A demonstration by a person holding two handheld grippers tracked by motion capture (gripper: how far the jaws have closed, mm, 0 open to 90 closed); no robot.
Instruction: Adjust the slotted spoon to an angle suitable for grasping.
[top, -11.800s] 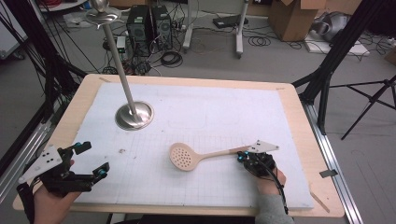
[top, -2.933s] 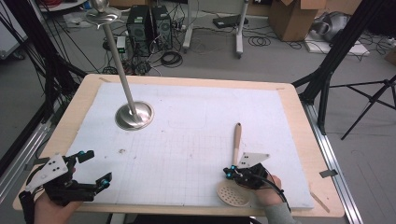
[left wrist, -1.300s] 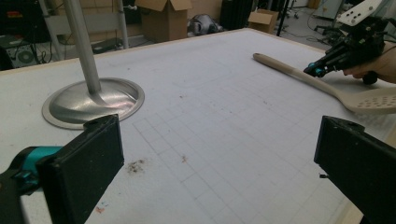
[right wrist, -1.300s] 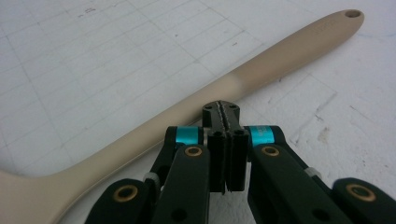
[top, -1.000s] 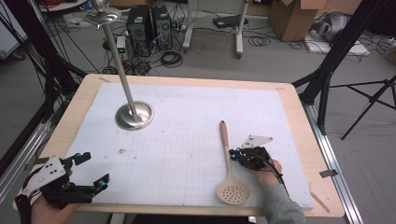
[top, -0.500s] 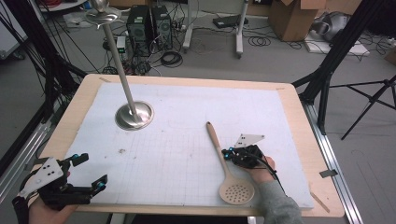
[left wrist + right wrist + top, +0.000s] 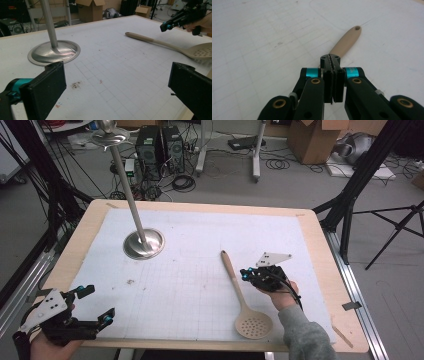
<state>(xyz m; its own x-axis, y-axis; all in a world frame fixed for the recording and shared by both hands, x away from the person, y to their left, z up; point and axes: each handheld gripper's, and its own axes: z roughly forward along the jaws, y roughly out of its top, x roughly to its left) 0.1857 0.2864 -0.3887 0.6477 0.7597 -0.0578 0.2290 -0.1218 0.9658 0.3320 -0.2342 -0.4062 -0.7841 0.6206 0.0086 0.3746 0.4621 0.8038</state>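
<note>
Black-jawed, the left gripper (image 7: 92, 307) waits at the table's (image 7: 320, 245) near-left corner, jaws wide apart and empty. Farther right stands the steel stand (image 7: 143, 243); then the beige slotted spoon (image 7: 244, 296), its handle pinched in the right gripper's (image 7: 245, 275) closed jaws.

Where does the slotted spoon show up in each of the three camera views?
High view: the slotted spoon lies lower middle, just left of the right gripper.
Left gripper view: upper right, handle pointing left.
Right gripper view: its handle pokes out beyond the shut jaws.
Shared landmark: the hole at the handle's end.
</note>
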